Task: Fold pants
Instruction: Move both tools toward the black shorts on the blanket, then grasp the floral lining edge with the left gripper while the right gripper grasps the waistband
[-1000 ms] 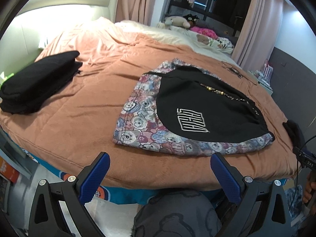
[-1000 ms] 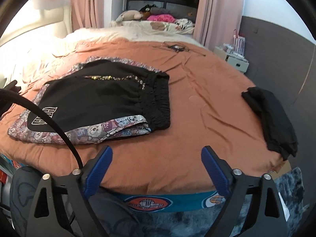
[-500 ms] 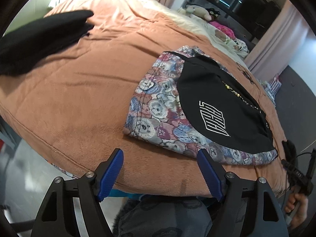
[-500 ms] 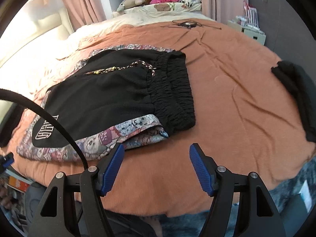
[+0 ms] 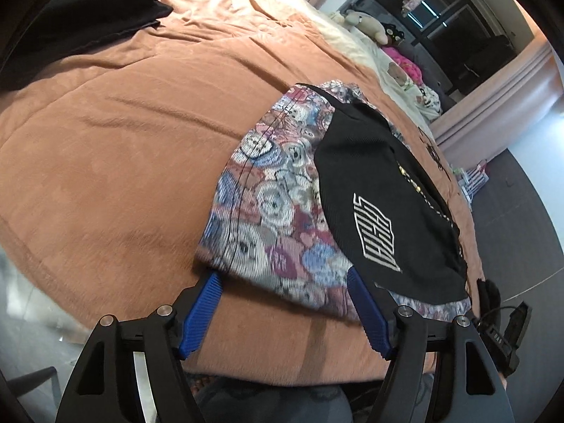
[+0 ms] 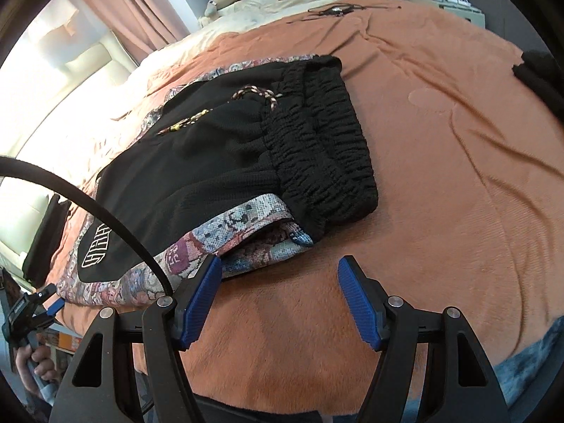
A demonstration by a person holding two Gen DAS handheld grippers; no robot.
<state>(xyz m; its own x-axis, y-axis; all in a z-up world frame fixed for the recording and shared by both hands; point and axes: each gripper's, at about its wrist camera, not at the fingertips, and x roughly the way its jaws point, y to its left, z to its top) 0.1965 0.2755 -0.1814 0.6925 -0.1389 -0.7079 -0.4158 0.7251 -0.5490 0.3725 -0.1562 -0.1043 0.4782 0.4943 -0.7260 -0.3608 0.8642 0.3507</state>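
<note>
Lying flat on the bed (image 5: 105, 162), long axis running across in front of the person: pants (image 5: 370, 190), black over patterned fabric, hem end toward the left tongs (image 5: 283, 278), black elastic waistband (image 6: 328, 148) toward the right tongs (image 6: 280, 264). Having just been closing, left tongs standing apart, straddling the near hem corner, cloth between the tips but not pinched as far as visible. Right tongs also apart after narrowing, left pad (image 6: 202, 294) touching or just beside the near patterned edge, right pad over bare blanket, nothing clamped. Judging both about equally near their own ends; next move probably pinching the near edge at both ends and carrying it over. Hard to tell how many layers sitting in each bite. Far edge of pants foreshortened, black cable (image 6: 105, 218) crossing the right view and hiding part of the fabric. Folded black garment (image 5: 81, 17) lying well apart at far left
</note>
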